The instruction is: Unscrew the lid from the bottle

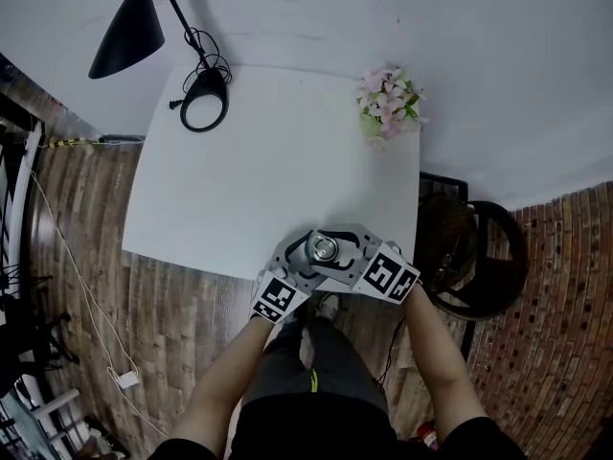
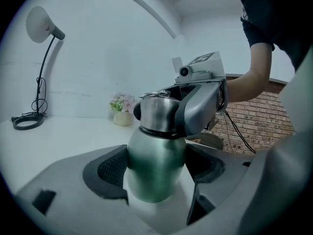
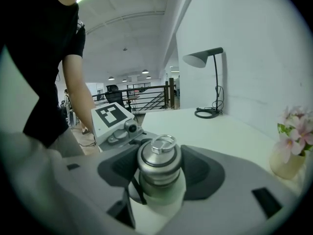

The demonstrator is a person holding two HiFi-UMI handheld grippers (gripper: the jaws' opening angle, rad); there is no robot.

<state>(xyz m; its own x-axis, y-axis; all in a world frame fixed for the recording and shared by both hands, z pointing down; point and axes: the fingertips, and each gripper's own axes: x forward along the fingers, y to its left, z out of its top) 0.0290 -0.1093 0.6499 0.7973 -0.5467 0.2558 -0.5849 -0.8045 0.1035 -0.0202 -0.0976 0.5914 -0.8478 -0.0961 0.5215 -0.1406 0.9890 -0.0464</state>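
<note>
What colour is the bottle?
The bottle is shiny green with a silver lid; the left gripper view shows it best.

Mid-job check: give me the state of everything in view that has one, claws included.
bottle, roughly upright, capped
lid, on the bottle, not yet off
left claw, shut on the bottle's body
right claw, shut on the lid
lamp, standing, no glow visible
flower pot, upright
</note>
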